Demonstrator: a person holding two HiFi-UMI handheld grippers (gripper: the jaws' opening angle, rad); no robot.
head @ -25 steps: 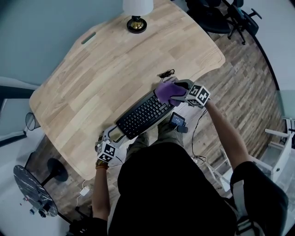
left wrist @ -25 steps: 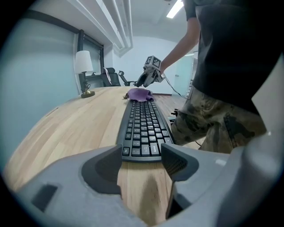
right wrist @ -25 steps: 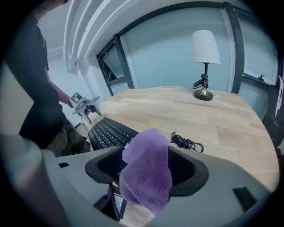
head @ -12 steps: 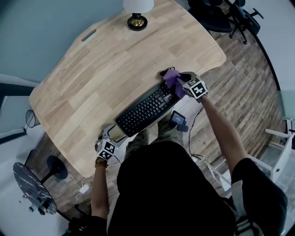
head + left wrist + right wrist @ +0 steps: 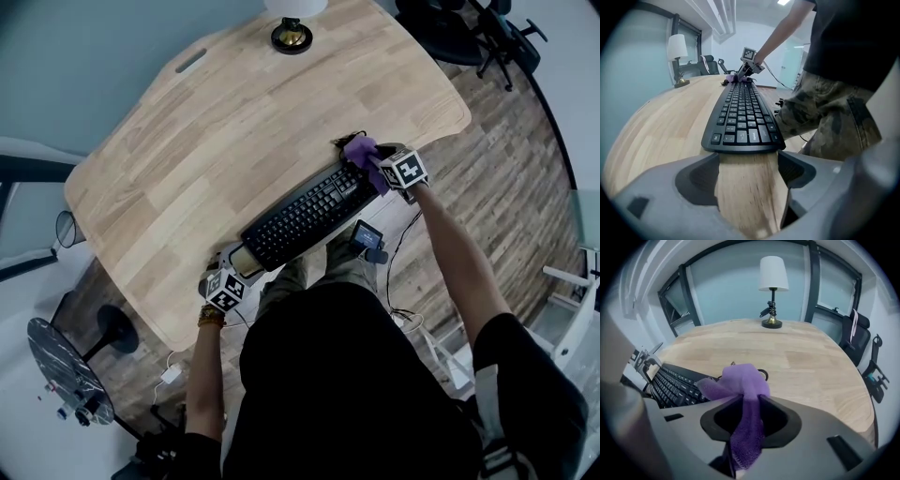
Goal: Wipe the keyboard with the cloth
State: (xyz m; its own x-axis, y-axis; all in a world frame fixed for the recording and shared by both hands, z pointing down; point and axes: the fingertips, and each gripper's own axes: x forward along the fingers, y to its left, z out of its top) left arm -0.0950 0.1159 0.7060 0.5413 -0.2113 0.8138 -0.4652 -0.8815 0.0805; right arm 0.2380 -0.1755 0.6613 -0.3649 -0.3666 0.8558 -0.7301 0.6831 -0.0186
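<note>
i see the lamp point(image 5: 292, 35) cut off by the top edge; the cloth point(image 5: 362, 153) covers one end of the keyboard point(image 5: 305, 217).

An office.
Wooden desk point(image 5: 234, 141) with keyboard point(image 5: 302, 219), lamp point(image 5: 773, 275) at its far edge; swivel chairs point(image 5: 495, 34) far right.

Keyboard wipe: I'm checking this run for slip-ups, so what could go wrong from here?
1. The left gripper has just been opening and has only bare table between its jaws, so the keyboard is unheld and could slide when wiped.
2. The right gripper has just eased open around the cloth; the cloth might slip out.
3. The cloth sits by the cable and may snag it.
</note>
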